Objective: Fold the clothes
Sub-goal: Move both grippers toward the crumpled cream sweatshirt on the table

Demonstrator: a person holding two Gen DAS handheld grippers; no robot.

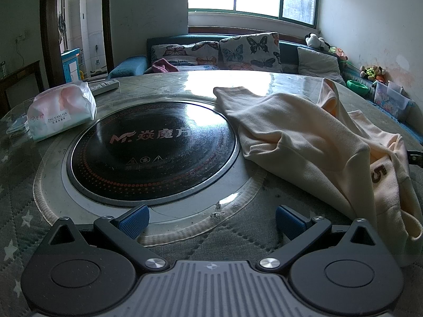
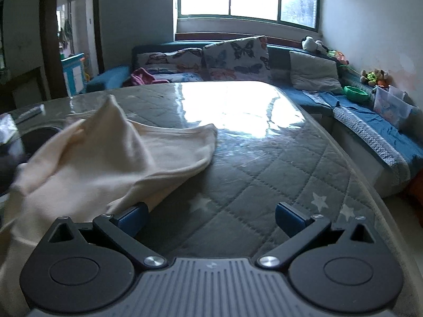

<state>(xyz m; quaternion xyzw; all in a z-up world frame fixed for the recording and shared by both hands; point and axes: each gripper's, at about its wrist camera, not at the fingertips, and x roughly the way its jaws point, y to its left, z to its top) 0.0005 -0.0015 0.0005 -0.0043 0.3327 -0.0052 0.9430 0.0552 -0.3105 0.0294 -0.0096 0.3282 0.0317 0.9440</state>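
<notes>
garment: a cream garment (image 1: 304, 132) lies rumpled on the quilted table (image 1: 224, 240), one edge over the round cooktop (image 1: 153, 150), a "5" printed near its hem.
left gripper: left gripper (image 1: 211, 220) hovers low beside the cloth, jaws spread wide, holding nothing.
right gripper: right gripper (image 2: 211, 219) jaws spread apart too, its left finger touching the cloth's edge.
progress: no neat fold shows; the cloth lies bunched and creased, so flattening and folding appear left.
bystanders: tissue pack (image 1: 62, 111) sits apart.

Cream garment (image 1: 304, 132) crumpled on table
</notes>
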